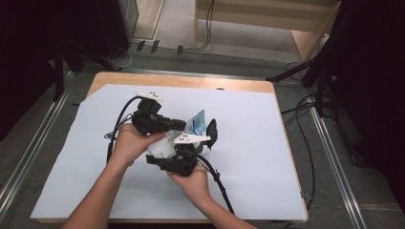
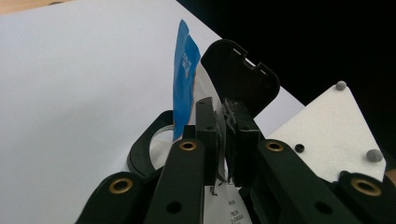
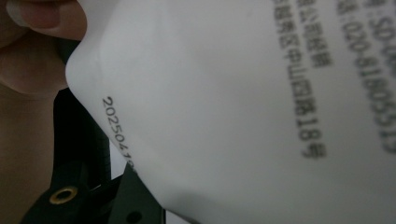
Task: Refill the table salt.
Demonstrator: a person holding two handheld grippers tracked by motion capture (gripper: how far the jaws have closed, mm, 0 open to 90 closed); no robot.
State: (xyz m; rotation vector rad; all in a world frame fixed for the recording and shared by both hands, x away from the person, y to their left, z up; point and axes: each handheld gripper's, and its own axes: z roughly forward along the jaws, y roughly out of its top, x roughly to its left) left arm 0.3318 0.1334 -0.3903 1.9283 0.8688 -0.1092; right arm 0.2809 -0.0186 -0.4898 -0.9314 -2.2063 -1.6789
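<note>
Above the worktop's [image 1: 248,143] middle, the left gripper [image 2: 223,140] is pinching the white-and-blue plastic packet [image 2: 184,70] closed-fingered; the right gripper's [image 1: 191,149] finger state cannot be told. Recommendation: keep the pinch firm, pull apart slowly.

Bare white sheet [image 1: 248,157] around the packet [image 1: 197,123]

Wooden table [image 1: 119,78] carries a large pale sheet [image 1: 258,162] covering nearly the whole top, bare wood exposed along the far edge and far left corner
</note>
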